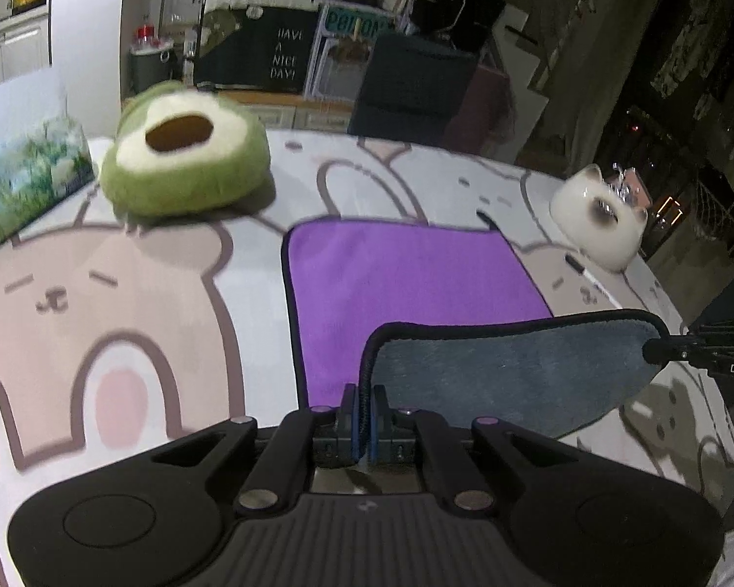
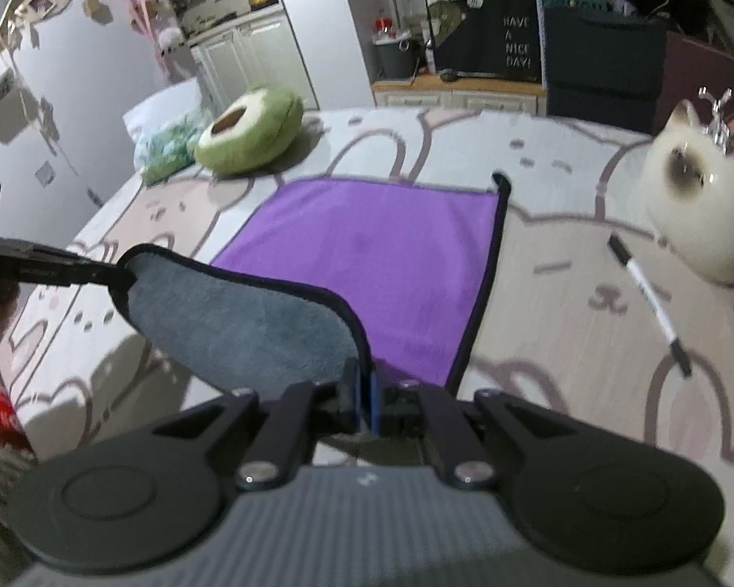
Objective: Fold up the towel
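A towel point(image 1: 406, 283), purple on top and grey underneath with a black hem, lies on a table with a cartoon-animal cloth; it also shows in the right wrist view point(image 2: 381, 254). Its near edge is lifted, showing the grey underside point(image 1: 509, 372). My left gripper point(image 1: 363, 411) is shut on the near left corner. My right gripper point(image 2: 365, 403) is shut on the near right corner; it appears at the right edge of the left wrist view point(image 1: 660, 349). The left gripper shows at the left in the right wrist view point(image 2: 107, 271).
A green avocado plush point(image 1: 186, 166) and a tissue pack point(image 1: 24, 186) lie at the far left. A white cat figurine point(image 2: 704, 205) stands at the right, with a pen point(image 2: 648, 293) beside it. Shelves and cabinets stand behind the table.
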### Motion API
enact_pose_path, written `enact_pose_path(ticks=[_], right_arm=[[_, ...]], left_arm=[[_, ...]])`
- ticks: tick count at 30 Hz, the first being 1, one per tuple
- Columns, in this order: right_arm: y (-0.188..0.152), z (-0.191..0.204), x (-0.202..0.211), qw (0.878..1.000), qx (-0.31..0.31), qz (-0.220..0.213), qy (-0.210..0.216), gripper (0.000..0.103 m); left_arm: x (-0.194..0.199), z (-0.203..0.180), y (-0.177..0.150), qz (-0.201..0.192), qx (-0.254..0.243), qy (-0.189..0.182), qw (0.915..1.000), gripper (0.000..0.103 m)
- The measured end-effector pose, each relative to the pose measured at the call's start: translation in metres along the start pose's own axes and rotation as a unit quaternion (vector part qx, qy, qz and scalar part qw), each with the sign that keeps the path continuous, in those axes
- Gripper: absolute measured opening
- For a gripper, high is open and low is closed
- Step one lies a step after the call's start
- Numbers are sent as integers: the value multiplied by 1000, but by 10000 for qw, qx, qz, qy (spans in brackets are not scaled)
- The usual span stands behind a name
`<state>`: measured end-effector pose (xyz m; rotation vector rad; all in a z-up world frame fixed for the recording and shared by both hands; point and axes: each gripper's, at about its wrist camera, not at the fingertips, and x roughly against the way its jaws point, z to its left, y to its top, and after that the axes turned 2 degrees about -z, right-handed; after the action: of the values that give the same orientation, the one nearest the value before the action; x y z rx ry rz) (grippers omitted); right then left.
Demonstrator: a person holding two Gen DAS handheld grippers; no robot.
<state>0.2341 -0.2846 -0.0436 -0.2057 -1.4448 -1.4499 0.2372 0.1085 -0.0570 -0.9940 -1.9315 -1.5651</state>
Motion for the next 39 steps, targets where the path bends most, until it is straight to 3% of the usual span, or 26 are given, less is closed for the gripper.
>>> enact_pose_path(ticks=[12, 17, 39], right_arm=[[55, -10, -7, 9990, 129, -370, -215, 5], [73, -19, -23, 9985, 62, -458, -300, 5], [123, -54, -111, 9963, -45, -209, -836, 5]], left_arm=[[-13, 0, 51, -355, -150, 205, 9990, 4], [-33, 7, 72, -391, 28, 262, 9989, 4], [-126, 14, 123, -317, -65, 942, 9950, 4]])
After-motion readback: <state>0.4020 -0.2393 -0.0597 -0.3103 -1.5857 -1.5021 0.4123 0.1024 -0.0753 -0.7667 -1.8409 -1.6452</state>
